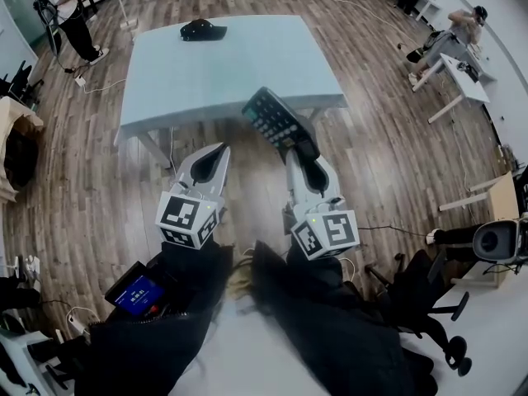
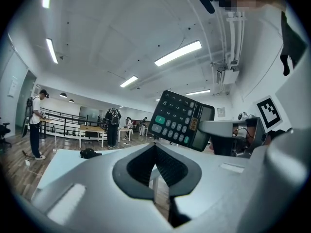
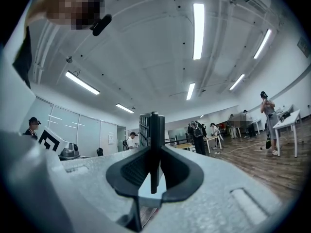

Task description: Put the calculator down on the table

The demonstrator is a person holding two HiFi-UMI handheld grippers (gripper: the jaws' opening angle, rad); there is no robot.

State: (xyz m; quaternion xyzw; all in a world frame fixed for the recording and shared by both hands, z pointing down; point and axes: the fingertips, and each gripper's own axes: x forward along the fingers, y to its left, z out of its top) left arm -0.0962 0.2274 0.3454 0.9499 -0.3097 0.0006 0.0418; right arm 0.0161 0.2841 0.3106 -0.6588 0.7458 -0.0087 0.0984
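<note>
The black calculator (image 1: 272, 118) hangs in the air just before the near edge of the pale blue table (image 1: 214, 77), tilted, keys facing up and left. My right gripper (image 1: 302, 150) is shut on its lower end. In the right gripper view the calculator (image 3: 151, 130) stands edge-on between the pads. From the left gripper view its keypad (image 2: 181, 120) shows to the right, above the right gripper (image 2: 228, 130). My left gripper (image 1: 221, 150) is level beside it on the left, jaws closed together and empty (image 2: 155, 145), pointing at the table (image 2: 63, 161).
A black cap-like object (image 1: 202, 30) lies at the table's far side (image 2: 90, 153). Wooden floor surrounds the table. People stand at the back left (image 1: 70, 15) and right (image 1: 458, 35). A white desk (image 1: 462, 77) and an office chair (image 1: 429, 304) are at the right.
</note>
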